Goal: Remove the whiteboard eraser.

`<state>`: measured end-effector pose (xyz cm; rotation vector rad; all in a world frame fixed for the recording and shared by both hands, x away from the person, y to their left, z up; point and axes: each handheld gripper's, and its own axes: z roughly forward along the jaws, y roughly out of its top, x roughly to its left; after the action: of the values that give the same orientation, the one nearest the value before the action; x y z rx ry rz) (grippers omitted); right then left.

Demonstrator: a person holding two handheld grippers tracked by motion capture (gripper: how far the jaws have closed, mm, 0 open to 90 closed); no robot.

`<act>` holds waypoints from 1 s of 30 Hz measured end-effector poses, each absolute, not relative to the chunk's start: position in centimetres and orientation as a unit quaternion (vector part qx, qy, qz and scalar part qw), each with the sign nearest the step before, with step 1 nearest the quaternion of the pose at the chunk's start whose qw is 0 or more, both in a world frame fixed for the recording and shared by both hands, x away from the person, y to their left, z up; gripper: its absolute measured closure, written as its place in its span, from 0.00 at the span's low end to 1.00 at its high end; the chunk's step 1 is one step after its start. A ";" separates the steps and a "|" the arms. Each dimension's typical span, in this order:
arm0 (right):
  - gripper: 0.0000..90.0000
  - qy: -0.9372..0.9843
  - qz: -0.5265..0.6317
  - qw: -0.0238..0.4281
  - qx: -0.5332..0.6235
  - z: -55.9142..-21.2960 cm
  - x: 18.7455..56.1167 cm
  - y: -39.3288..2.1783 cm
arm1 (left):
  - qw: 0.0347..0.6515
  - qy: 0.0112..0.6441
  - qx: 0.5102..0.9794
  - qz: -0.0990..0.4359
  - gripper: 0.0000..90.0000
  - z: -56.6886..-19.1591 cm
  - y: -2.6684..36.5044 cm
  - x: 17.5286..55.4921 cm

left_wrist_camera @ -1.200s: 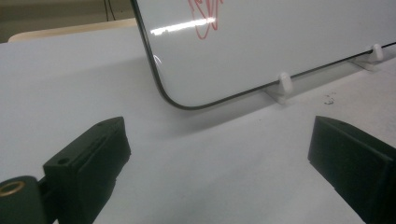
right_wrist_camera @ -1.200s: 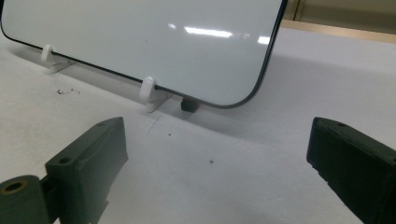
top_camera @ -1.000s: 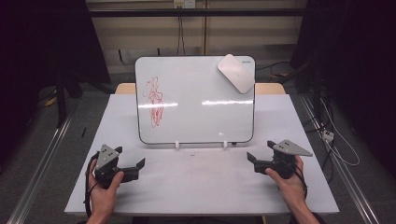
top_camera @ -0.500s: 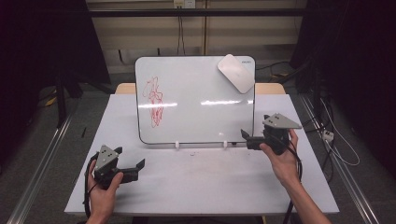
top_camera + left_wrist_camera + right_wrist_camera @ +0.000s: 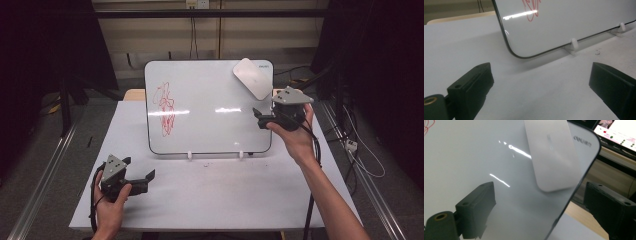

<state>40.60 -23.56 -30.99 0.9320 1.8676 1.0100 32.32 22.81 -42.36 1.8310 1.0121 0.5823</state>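
A: Nearest, the left gripper (image 5: 145, 177) rests on the table (image 5: 225, 195) by its front left corner, jaws apart, empty. Why?

B: Likely just parked. The right gripper (image 5: 257, 117), jaws just closing yet spread and empty, is raised toward the eraser (image 5: 252, 77) stuck at the whiteboard's (image 5: 210, 107) top right corner, probably to wipe the red scribble (image 5: 166, 108).
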 end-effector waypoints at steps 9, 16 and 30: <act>0.17 0.756 0.370 0.398 0.365 -29.3 44.5 -22.7 | 0.465 0.411 0.749 0.232 0.05 -42.5 22.7 32.5; 0.23 0.766 0.352 0.409 0.350 -28.4 46.6 -21.6 | 0.465 0.411 0.750 0.229 0.05 -42.6 22.7 32.5; 0.26 0.784 0.303 0.426 0.335 -28.6 49.1 -19.8 | 0.463 0.407 0.755 0.223 0.05 -42.7 22.6 32.6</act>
<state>49.11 -19.84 -28.59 0.8375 1.9584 0.7583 32.56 22.62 -42.67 1.8561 1.0006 0.5471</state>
